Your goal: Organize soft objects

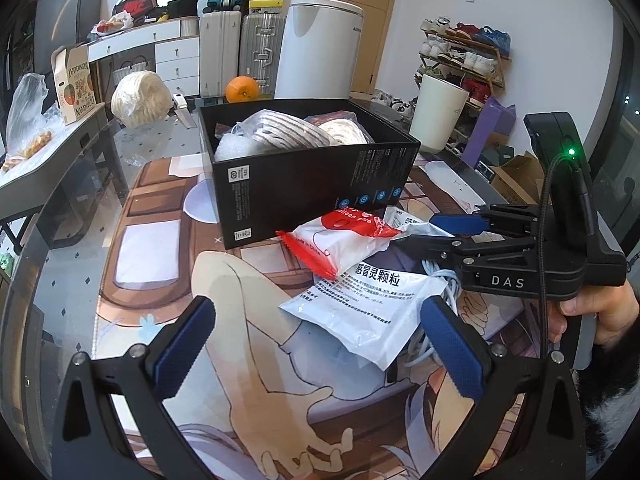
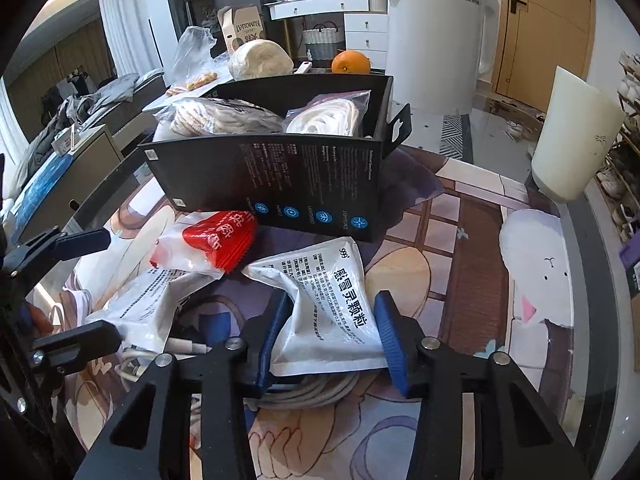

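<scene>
A black box [image 1: 304,184] [image 2: 280,176] on the printed table mat holds several bagged soft items [image 1: 288,132] [image 2: 224,118]. In front of it lie a red-and-white packet [image 1: 340,240] [image 2: 212,240] and white medicine pouches [image 1: 372,300] [image 2: 332,312], over a white cable [image 2: 312,394]. My right gripper [image 2: 330,338] [image 1: 436,232] has its fingers on either side of one white pouch, pressing its edges. My left gripper [image 1: 320,352] [image 2: 92,284] is open and empty, just short of the nearer pouch.
An orange [image 1: 242,89], a bagged cream bundle [image 1: 140,98] and a white paper cup [image 1: 438,114] [image 2: 576,140] stand around the box. A white appliance [image 1: 320,48] is behind the table. The table edge runs along the right [image 2: 592,280].
</scene>
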Available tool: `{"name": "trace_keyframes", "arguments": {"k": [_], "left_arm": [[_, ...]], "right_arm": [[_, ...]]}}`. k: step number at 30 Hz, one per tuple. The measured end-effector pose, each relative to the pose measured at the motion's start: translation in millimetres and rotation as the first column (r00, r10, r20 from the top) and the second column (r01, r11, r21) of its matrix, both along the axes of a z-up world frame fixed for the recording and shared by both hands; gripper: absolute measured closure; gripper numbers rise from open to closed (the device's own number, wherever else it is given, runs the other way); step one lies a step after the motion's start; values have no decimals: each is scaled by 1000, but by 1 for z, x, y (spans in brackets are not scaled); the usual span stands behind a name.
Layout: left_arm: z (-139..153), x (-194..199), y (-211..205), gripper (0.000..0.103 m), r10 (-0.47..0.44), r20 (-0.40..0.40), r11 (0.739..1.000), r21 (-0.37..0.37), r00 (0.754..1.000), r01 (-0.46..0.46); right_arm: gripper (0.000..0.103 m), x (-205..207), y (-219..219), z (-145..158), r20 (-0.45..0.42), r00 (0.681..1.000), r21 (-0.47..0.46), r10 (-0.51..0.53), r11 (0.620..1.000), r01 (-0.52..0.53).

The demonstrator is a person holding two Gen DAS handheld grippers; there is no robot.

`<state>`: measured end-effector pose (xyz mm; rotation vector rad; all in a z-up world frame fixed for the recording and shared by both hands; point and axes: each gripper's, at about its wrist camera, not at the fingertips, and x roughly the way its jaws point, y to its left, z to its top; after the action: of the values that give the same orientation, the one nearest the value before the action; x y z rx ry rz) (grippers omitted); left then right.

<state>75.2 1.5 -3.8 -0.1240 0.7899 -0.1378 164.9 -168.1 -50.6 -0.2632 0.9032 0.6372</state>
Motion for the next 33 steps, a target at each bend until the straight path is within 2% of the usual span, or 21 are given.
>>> {"name": "trace_keyframes", "arguments": {"k": [13, 21, 27, 33], "left_arm": [[-2, 8, -4, 0, 0, -21, 1000, -29, 1000, -1], [1, 25, -4, 0, 52, -53, 997, -56, 997, -55], [-2, 43, -13, 0, 89, -96, 996, -20, 991, -91], [-6, 40, -8, 0, 111, -114, 994, 21, 987, -109]], "right_arm": [[63, -9, -21, 26, 37, 999, 64, -1, 998, -2], [63, -13, -24, 35, 55, 998, 74, 0, 997, -4], [63, -12, -27, 35, 58, 998, 76, -7, 997, 2], [63, -13, -27, 36, 58, 998, 77, -2, 997, -3]]}}
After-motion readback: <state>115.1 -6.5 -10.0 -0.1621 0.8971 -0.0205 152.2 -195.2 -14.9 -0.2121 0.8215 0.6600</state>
